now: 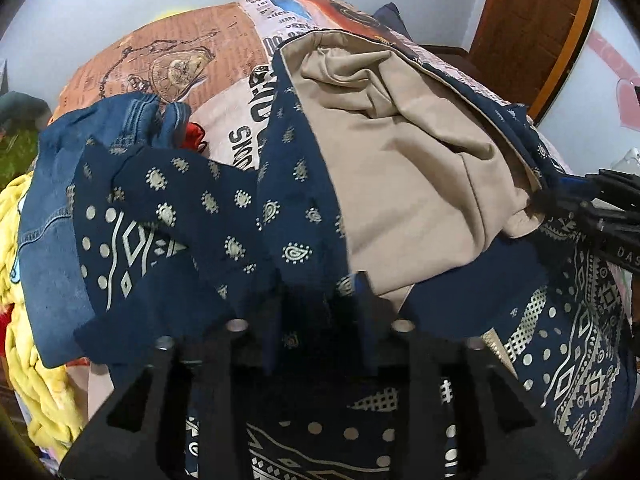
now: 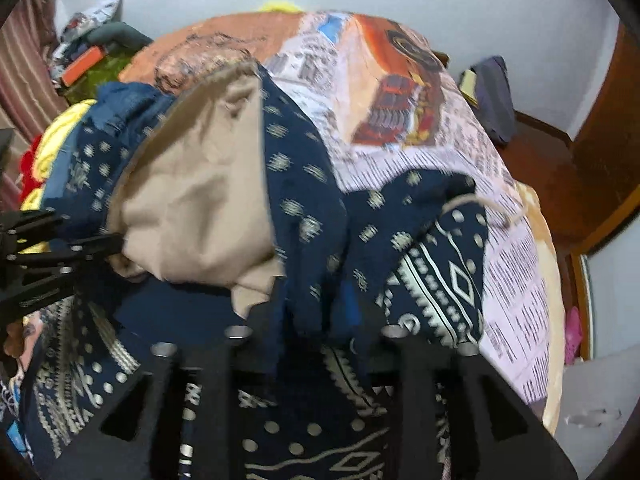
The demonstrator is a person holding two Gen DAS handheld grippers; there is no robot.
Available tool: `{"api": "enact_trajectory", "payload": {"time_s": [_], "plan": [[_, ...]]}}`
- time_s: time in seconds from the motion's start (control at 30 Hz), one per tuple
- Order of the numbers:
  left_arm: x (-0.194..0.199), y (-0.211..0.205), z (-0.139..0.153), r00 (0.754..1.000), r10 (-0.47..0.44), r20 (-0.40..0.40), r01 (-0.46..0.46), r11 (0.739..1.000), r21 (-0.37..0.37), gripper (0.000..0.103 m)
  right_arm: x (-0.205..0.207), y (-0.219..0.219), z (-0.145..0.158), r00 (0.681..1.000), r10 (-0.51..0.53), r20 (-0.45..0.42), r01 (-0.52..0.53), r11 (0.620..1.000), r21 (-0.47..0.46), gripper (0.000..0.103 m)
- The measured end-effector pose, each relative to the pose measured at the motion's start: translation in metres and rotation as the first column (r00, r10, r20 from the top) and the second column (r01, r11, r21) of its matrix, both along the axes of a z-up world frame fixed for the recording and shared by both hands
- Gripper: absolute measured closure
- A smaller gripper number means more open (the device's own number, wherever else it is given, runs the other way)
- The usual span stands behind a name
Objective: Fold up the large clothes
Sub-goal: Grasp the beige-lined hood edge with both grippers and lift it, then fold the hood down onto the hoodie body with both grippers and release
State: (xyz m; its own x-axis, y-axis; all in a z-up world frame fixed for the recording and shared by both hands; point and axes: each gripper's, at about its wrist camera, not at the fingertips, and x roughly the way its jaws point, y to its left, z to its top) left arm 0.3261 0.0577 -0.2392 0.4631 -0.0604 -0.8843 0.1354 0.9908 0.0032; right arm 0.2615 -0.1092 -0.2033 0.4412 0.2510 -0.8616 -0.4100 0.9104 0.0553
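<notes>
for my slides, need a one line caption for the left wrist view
Left gripper pinching a navy paisley garment with beige lining over a printed bedspread.

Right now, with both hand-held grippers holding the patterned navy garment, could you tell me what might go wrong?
1. The left hand-held gripper and right hand-held gripper each pinch a bunched edge of the navy garment; it may slip or fold crooked.
2. The denim piece lies under the garment's edge and could be dragged along.
</notes>
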Motion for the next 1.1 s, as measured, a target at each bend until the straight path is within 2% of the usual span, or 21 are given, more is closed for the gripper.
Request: {"api": "enact_trajectory", "payload": {"time_s": [0.07,0.2,0.4,0.57,0.77,0.93,1.1], "plan": [[-0.003,0.0,0.002,1.0,-0.008,-0.005,0.008,1.0,0.007,0.054,0.001,-0.003,-0.001,1.0,-0.025,-0.001,0.025,0.999,-0.033,0.042],[-0.004,-0.003,0.014,0.999,-0.032,-0.001,0.032,0.999,0.019,0.048,-0.003,-0.004,0.007,1.0,-0.011,0.013,0.012,0.999,-0.037,0.042],[0.002,-0.002,0.048,0.996,-0.035,0.084,0.034,0.999,0.017,0.041,0.0,-0.005,0.031,0.997,-0.015,0.071,0.013,1.0,0.028,0.039],[0.032,0.01,0.064,0.992,-0.003,0.122,0.003,1.0,-0.003,0.039,0.019,0.001,0.045,0.994,-0.02,0.106,0.011,0.996,0.083,0.037],[0.083,0.02,0.054,0.994,0.049,0.099,-0.046,0.998,-0.038,0.039,0.055,0.015,0.042,0.994,-0.01,0.109,0.0,0.996,0.092,0.037],[0.12,0.023,0.034,0.996,0.074,0.055,-0.069,0.993,-0.092,0.039,0.094,0.027,0.023,1.0,0.001,0.031,-0.005,0.992,0.128,0.037],[0.139,0.019,0.018,0.996,0.074,0.04,-0.069,0.992,-0.108,0.043,0.108,0.043,0.008,0.999,0.048,0.012,-0.049,0.991,0.124,0.037]]}}
